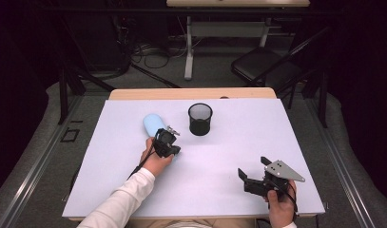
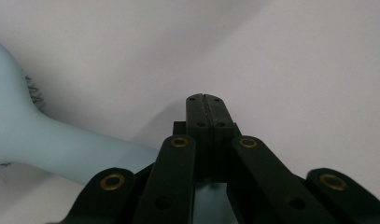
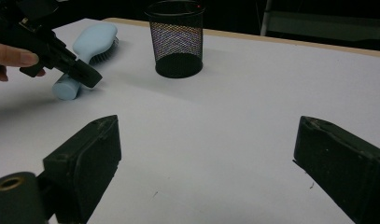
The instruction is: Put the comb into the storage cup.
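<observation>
Right gripper (image 1: 254, 174): held low at the near right edge of the table, its jaws spread wide with nothing between them; it is judged to be parked out of the way while the other hand works.

Left gripper (image 1: 174, 150): seen just beyond, left of centre, angled down toward the table; its jaws are pressed together, tip against tip, with nothing caught in them. In the left gripper view the closed tips (image 2: 207, 119) lie over bare table, just beside the brush handle.

Hairbrush (image 1: 153, 124): one pale blue brush is laid flat on the table left of centre, its handle end pointed toward the person and its bristles turned sideways. In the right gripper view the handle end (image 3: 66, 87) sits right against the closed left gripper; whether they touch cannot be told. The closed jaws are judged to be set there to nudge or line up the handle rather than to grip it.

Mesh cup (image 1: 200, 118): one black wire cup stands upright and open-topped, a little farther back and to the right of the brush, apart from it; it is judged the likely holder for the brush.

Table (image 1: 276, 123): one white-covered top with a wooden far edge.

Count: two grippers, one brush, one cup.

Background: a dark folding chair (image 1: 265, 64) and cables on the floor beyond the table.
</observation>
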Action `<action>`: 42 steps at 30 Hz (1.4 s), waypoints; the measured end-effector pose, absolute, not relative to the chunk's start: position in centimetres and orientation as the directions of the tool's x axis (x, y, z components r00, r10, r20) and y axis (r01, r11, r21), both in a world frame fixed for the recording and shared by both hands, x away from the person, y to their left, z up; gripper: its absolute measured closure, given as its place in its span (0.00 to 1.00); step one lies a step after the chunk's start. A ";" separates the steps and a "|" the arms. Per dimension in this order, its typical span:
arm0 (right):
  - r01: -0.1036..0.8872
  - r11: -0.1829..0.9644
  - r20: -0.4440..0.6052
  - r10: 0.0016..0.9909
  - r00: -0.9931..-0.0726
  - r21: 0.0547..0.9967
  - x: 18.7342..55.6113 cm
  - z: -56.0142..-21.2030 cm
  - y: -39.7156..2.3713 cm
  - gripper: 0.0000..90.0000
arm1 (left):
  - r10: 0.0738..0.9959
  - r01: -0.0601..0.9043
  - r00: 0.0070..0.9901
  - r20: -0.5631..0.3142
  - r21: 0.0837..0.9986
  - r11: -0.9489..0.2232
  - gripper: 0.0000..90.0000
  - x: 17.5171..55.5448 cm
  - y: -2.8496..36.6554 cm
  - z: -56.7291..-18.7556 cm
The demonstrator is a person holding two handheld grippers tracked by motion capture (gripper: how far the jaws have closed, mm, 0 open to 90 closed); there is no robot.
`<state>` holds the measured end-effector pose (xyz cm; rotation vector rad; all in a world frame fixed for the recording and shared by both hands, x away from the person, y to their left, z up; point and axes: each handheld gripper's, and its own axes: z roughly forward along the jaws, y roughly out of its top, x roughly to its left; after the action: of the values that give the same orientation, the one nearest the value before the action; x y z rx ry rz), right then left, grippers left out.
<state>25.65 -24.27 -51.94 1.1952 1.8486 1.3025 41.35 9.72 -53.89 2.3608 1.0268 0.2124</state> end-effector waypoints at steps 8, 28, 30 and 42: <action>0.340 0.122 0.040 0.900 -0.433 0.932 25.6 -51.9 -24.3 0.08 | 0.714 0.629 0.696 -0.079 0.546 -0.553 1.00 40.9 10.5 -53.9; 0.341 0.121 0.042 0.901 -0.432 0.932 25.6 -52.0 -24.2 0.08 | 0.723 0.626 0.687 -0.071 0.563 -0.539 1.00 39.5 12.6 -53.8; 0.340 0.124 0.039 0.900 -0.434 0.932 25.6 -51.9 -24.3 0.08 | 0.726 0.627 0.684 -0.069 0.564 -0.537 1.00 39.4 12.9 -53.9; 0.341 0.121 0.041 0.901 -0.433 0.932 25.6 -51.9 -24.3 0.08 | 0.734 0.624 0.678 -0.038 0.559 -0.546 1.00 38.9 14.2 -53.9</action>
<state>25.56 -24.30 -51.91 1.1996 1.8487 1.3034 38.89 14.20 -53.90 2.3481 1.0450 0.2701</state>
